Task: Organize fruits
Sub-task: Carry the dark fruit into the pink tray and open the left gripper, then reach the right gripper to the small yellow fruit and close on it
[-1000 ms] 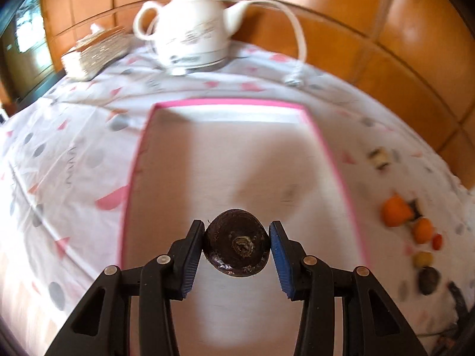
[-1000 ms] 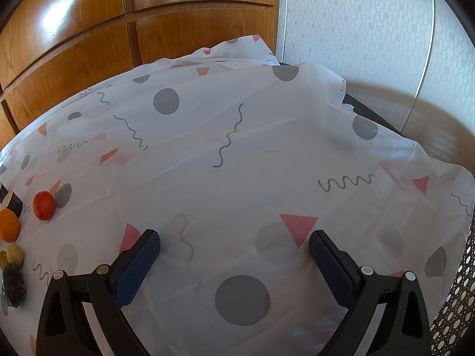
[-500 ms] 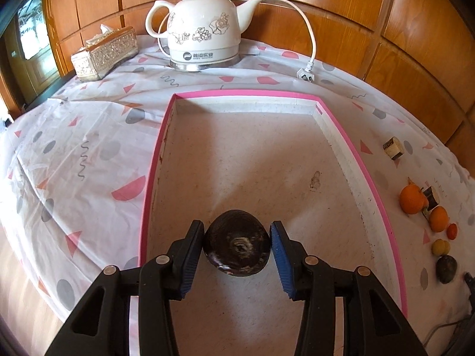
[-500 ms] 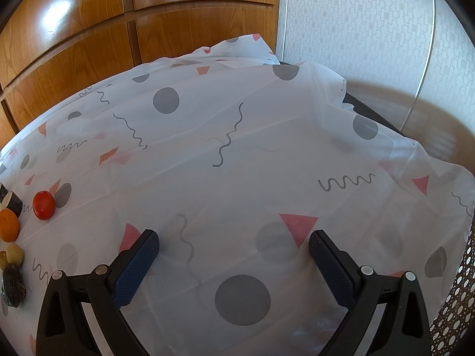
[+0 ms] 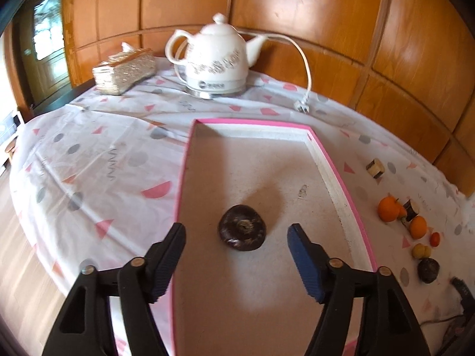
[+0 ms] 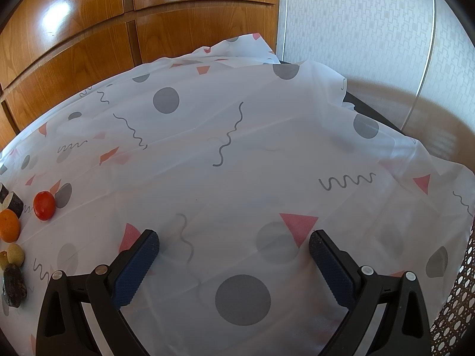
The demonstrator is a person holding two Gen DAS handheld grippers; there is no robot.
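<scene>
Released since a half-second ago: round, dark, glossy fruit now lies on the tray's matte floor near its front left edge, clear of the left gripper, blue ribbed pads spread. Right gripper gapes empty over patterned tablecloth.

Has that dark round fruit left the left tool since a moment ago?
Yes. The dark round fruit now lies on the pink-rimmed tray; the left tool has opened.

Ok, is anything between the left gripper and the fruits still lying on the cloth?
Yes. The pink tray's right wall runs between the open left gripper and the fruits on the tablecloth; it must lift over it.
</scene>
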